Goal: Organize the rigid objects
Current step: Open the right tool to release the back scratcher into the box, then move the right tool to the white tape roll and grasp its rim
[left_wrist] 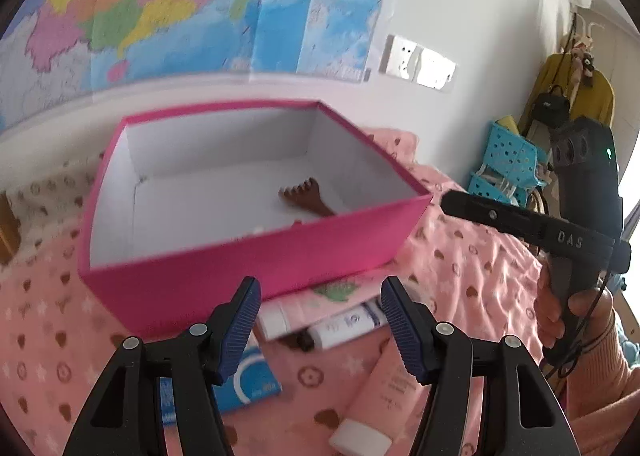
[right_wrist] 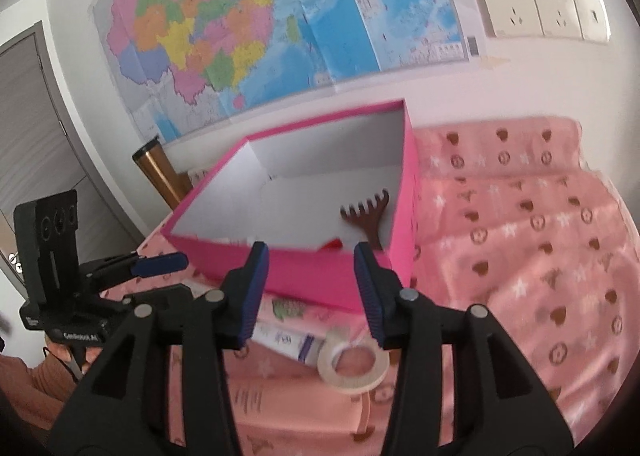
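The left claw (left_wrist: 320, 320) hangs with its jaws wide apart and nothing between them, just in front of the near wall of the pink box (left_wrist: 248, 256). The right claw (right_wrist: 310, 290) is likewise spread and empty, at the same near wall but toward the box's right corner.

Inside the box, a brown wooden rake-shaped scratcher (right_wrist: 366, 216) lies on the white floor near the right wall. The rest waits outside, against the box's near wall on the bed's pink patterned cover (right_wrist: 520, 256): a white tube (left_wrist: 344, 326) and a carton with a green print (left_wrist: 336, 290) partly tucked under the box's front edge, a blue packet (left_wrist: 250, 380), a pink tube with a white cap (left_wrist: 384, 396) and a roll of tape (right_wrist: 354, 362).

Risks, as I judge them: the items are crowded and overlapping, so a closing claw could catch two at once. Pulling out those wedged under the box could tilt or drag it, since the bedding is soft. The tubes are rounded and may roll or squirt out of the pads. With both claws close together, they could collide.
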Available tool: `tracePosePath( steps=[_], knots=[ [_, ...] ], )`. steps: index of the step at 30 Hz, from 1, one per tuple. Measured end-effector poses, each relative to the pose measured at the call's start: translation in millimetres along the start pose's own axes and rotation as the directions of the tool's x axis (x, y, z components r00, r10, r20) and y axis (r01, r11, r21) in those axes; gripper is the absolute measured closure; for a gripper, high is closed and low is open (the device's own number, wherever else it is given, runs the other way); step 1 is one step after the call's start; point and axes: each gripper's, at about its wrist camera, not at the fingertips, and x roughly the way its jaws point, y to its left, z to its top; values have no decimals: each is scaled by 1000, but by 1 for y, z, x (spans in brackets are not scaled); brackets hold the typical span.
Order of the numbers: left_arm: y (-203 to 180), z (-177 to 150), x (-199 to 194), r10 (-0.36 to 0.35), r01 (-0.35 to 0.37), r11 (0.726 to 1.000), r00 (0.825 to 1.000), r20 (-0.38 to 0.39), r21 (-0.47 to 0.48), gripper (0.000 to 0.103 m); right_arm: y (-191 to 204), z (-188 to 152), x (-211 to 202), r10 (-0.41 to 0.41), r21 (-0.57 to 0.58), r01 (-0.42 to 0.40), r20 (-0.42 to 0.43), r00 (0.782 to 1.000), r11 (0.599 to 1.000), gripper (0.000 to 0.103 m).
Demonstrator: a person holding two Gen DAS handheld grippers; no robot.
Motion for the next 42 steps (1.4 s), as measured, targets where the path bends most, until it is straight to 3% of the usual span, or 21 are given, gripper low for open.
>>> tracePosePath(
  steps=[11,21,34,42],
  knots=[
    [-3,-35,11,-13,9,999,997,-74,-46,39,-27,-45,21,-35,93,48,-138,990,994,57],
    [-24,-45,24,-76,71,996,991,-109,-47,39,-43,-65,33,-66,125,94,-213,975,988,57],
    [-32,-42,37,-100,95,994,985,-138,-47,39,-34,-63,48,-107,34,118,-245,964,992,57],
    [-34,-41,41,-110,105,994,983,-145,-43,39,-34,-62,55,-127,0,132,-279,952,991,74]
  ],
)
